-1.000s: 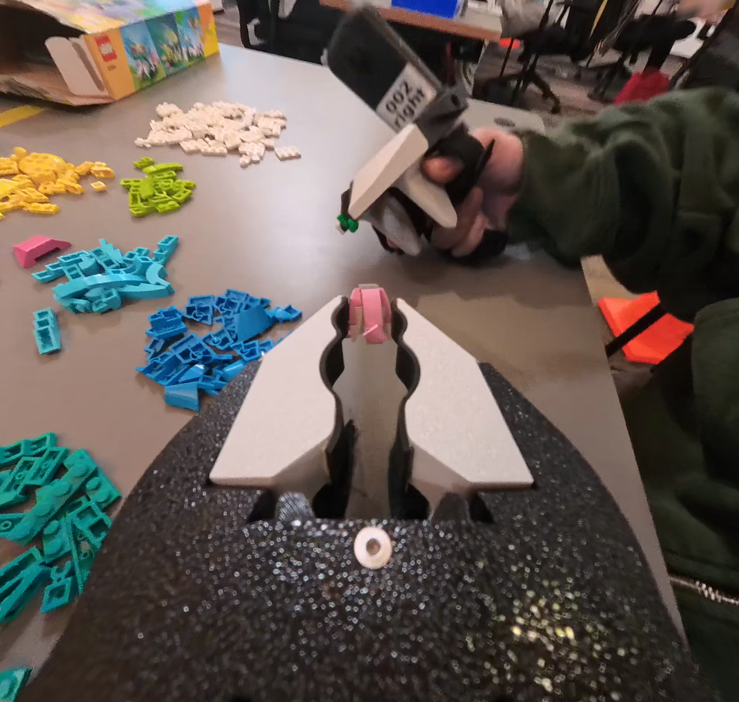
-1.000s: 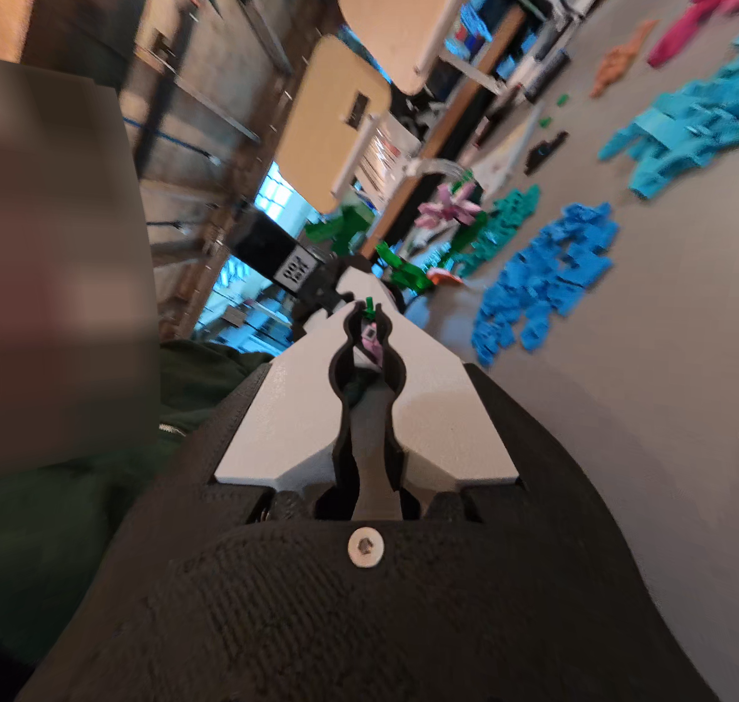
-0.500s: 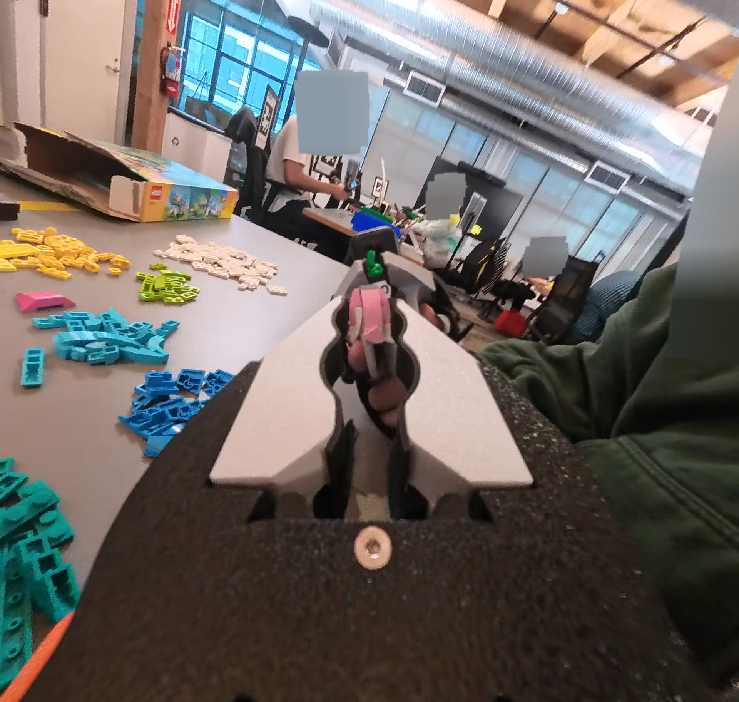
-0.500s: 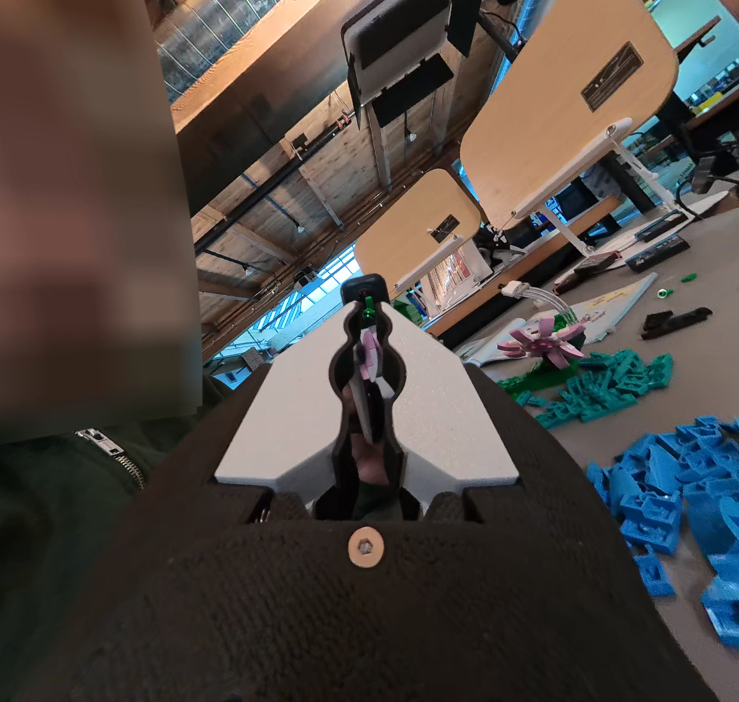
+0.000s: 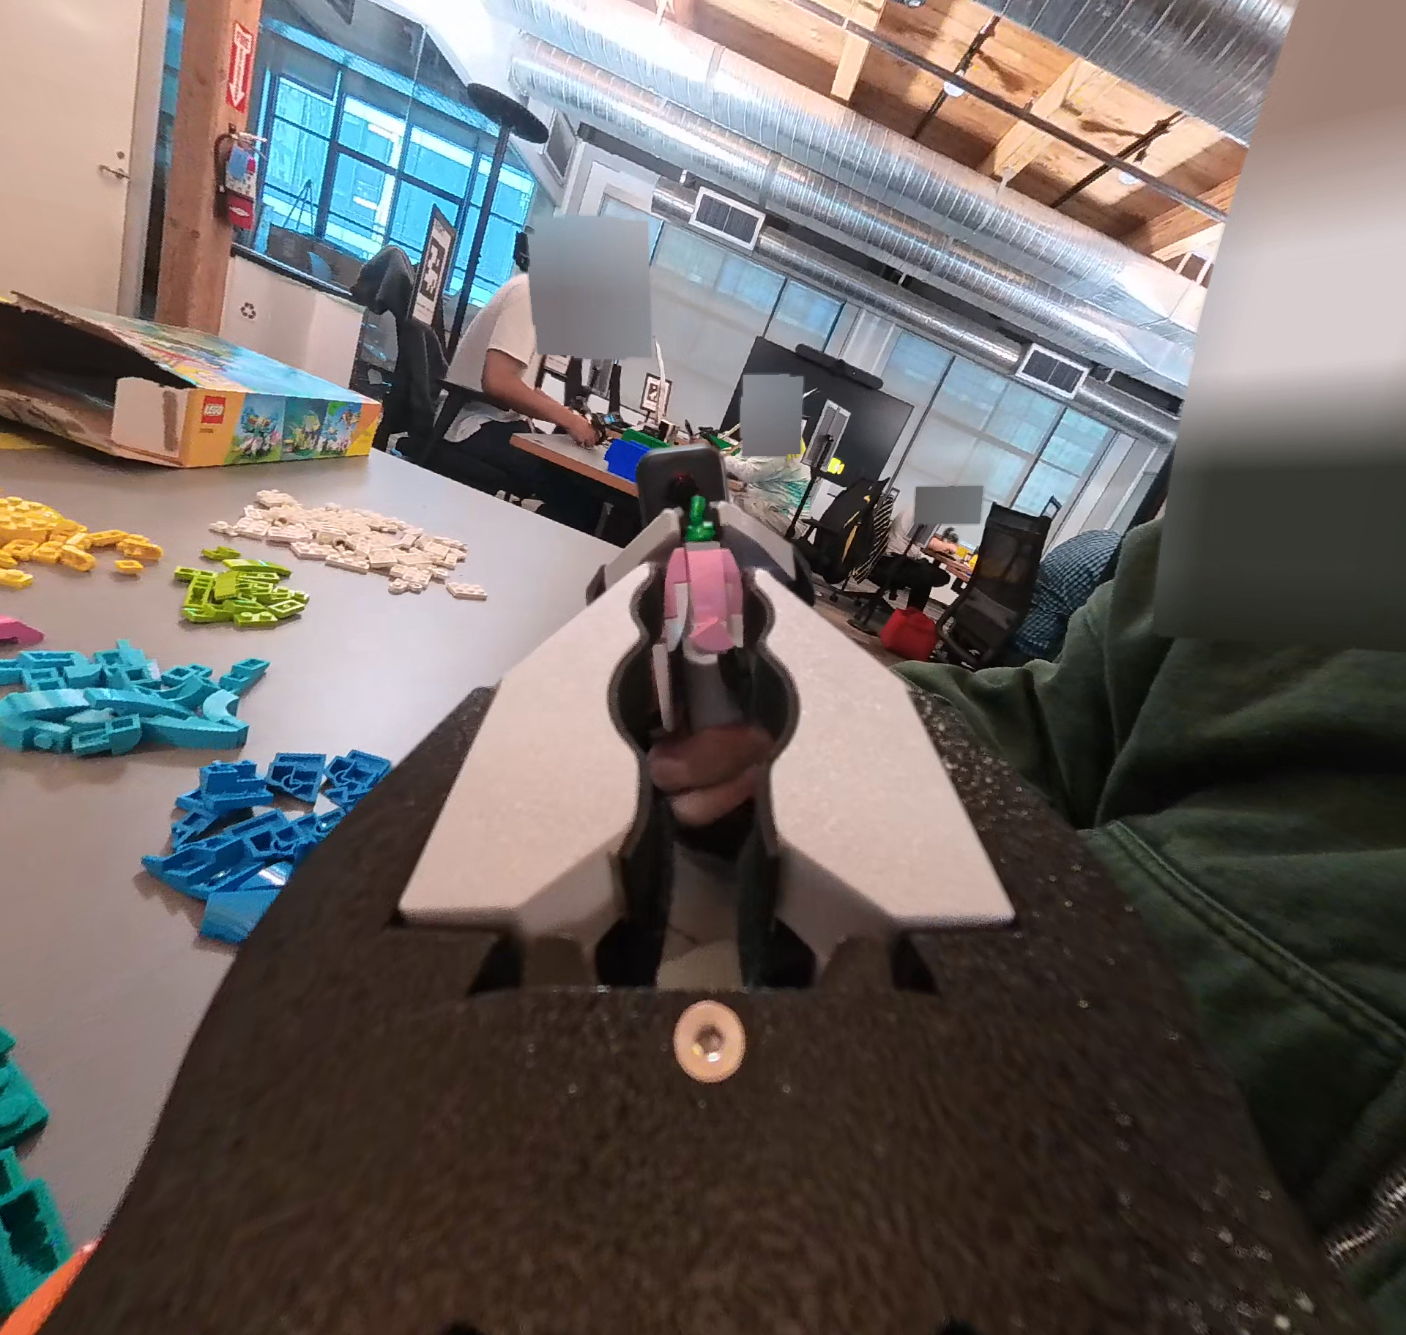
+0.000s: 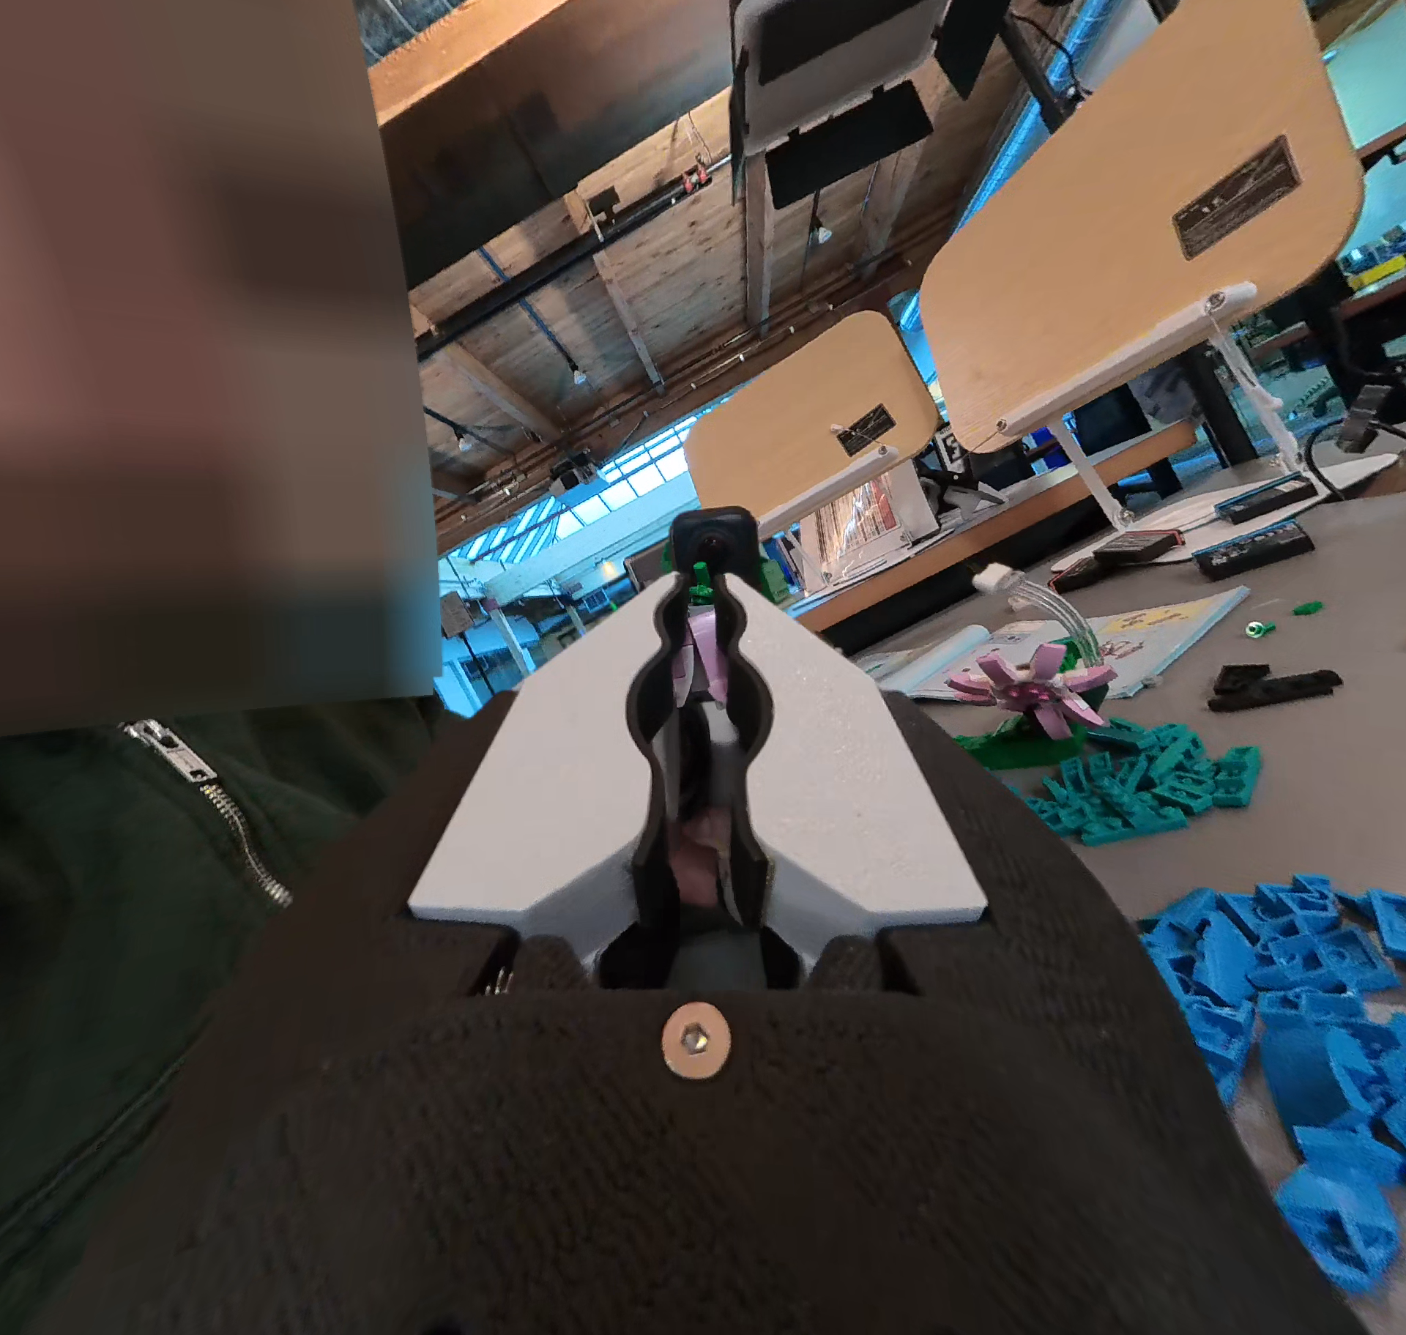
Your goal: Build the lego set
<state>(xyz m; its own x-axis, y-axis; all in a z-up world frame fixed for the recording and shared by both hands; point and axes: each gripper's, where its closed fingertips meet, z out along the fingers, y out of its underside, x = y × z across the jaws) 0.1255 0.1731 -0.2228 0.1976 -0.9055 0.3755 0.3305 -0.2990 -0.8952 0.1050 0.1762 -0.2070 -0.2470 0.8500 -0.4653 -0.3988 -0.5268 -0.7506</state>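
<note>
A: Item one, pink piece (image 5: 704,598): how is it held, and where?

B: It is clamped at the tip of the left claw (image 5: 700,606), raised above the table (image 5: 426,659). A small green piece (image 5: 698,528) is pinched in the right claw (image 6: 704,598), whose jaws are nearly shut on it. The two claws are pointed tip to tip, so that green and pink appear touching or just apart; which cannot be told.

A: Step in hand?

B: The joining of the green piece to the pink one is judged to be under way, in mid-air. Straight alignment and a firm push along one axis are called for next, with both grips kept tight so that neither small part is twisted out.

A: Surroundings?

B: Listed on the table: white bricks (image 5: 357,538), lime bricks (image 5: 240,595), yellow bricks (image 5: 53,541), turquoise bricks (image 5: 114,705), blue bricks (image 5: 251,834), a teal pile (image 6: 1141,789), a finished purple flower (image 6: 1027,690) on a green base, an open instruction booklet (image 6: 1126,636), black parts (image 6: 1270,686) and the set's box (image 5: 251,420).

A: Obstructions?

B: None is seen between the claws. The joint itself is largely hidden by the fingers of each claw.
</note>
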